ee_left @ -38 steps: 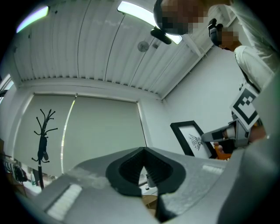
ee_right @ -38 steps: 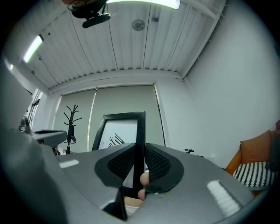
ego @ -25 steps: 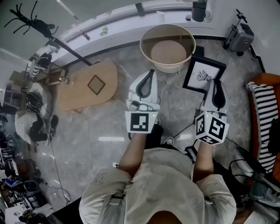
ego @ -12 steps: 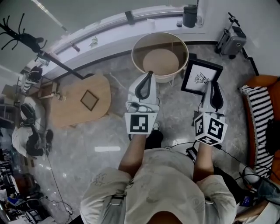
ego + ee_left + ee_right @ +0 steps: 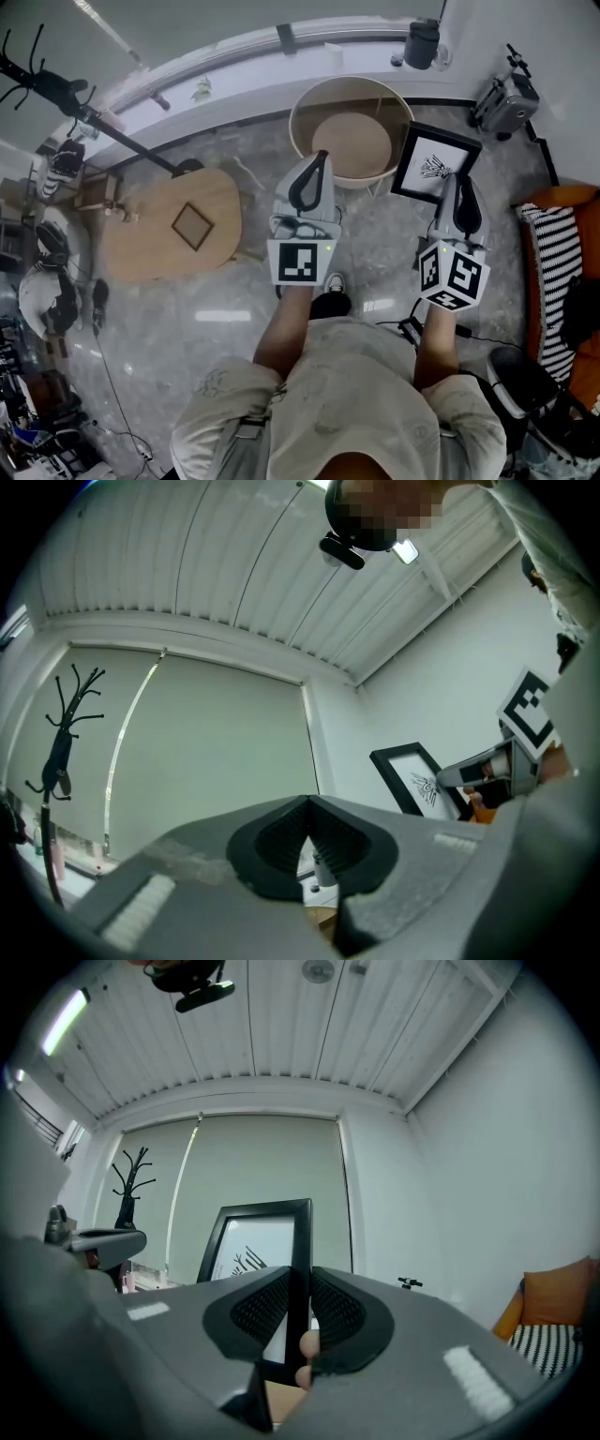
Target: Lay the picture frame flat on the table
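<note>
Marble floor (image 5: 216,309) lies all round the rimmed, round bench (image 5: 352,141). Just off its right edge hangs the picture frame (image 5: 434,161), upright, one side clamped in the right tongs (image 5: 456,181). The left tongs (image 5: 319,159) are closed and empty. Best to clear the rim, then tip the frame gently flat.

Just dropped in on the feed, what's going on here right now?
A person stands with a gripper in each hand. The right gripper is clamped on one side edge of a black picture frame, holding it roughly upright in the air, near a round rimmed table. The left gripper is shut with nothing in it. The frame is not yet laid flat on any table. A low wooden table sits off to the left.
</note>
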Available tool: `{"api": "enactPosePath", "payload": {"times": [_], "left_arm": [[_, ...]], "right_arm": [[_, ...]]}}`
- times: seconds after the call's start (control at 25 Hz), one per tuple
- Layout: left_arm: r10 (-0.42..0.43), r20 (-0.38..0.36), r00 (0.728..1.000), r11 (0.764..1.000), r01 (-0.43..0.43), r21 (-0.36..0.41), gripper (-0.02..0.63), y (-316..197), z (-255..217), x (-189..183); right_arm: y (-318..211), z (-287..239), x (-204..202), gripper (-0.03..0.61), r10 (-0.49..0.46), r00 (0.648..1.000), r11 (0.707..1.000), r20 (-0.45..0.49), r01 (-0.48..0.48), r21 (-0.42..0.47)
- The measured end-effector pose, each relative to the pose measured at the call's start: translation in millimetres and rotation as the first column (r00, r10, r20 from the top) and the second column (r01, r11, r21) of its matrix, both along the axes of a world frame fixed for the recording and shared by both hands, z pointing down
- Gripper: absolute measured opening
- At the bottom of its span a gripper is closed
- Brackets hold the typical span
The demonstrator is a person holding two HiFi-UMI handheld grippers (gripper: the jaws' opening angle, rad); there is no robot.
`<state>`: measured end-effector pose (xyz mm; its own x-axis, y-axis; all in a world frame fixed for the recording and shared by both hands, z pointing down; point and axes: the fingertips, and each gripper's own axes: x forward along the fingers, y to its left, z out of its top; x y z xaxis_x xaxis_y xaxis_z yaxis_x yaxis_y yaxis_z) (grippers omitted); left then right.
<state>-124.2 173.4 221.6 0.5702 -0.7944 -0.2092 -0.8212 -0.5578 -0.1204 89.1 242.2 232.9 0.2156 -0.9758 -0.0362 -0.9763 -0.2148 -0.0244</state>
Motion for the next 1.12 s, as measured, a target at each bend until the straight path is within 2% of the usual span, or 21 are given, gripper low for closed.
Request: {"api": "enactPosePath", "payload": {"times": [0.28, 0.44, 0.56, 0.72, 1.12], "left_arm": [[-0.001, -0.013, 1.0, 1.0, 0.001, -0.011, 0.003, -53, 5, -13], [-0.003, -0.009, 1.0, 1.0, 0.003, 0.009, 0.003, -76, 4, -15], [0.004, -0.005, 1.0, 1.0, -0.004, -0.018, 0.003, -90, 9, -18], [0.008, -0.019, 1.0, 1.0, -0.007, 0.01, 0.003, -104, 4, -20], [-0.001, 0.024, 1.0, 1.0, 0.001, 0.009, 0.003, -136, 6, 2]], "right_arm": [[-50, 4, -12, 0.072, -0.001, 1.0, 1.0, 0.0, 0.001, -0.014], [-71, 5, -14, 0.072, 0.01, 1.0, 1.0, -0.01, -0.01, -0.027], [-82, 5, -16, 0.072, 0.02, 1.0, 0.999, -0.009, -0.021, -0.03], [-95, 6, -16, 0.072, 0.027, 1.0, 0.999, -0.004, -0.027, -0.029], [-131, 12, 13, 0.072, 0.03, 0.999, 0.999, 0.037, -0.029, -0.02]]}}
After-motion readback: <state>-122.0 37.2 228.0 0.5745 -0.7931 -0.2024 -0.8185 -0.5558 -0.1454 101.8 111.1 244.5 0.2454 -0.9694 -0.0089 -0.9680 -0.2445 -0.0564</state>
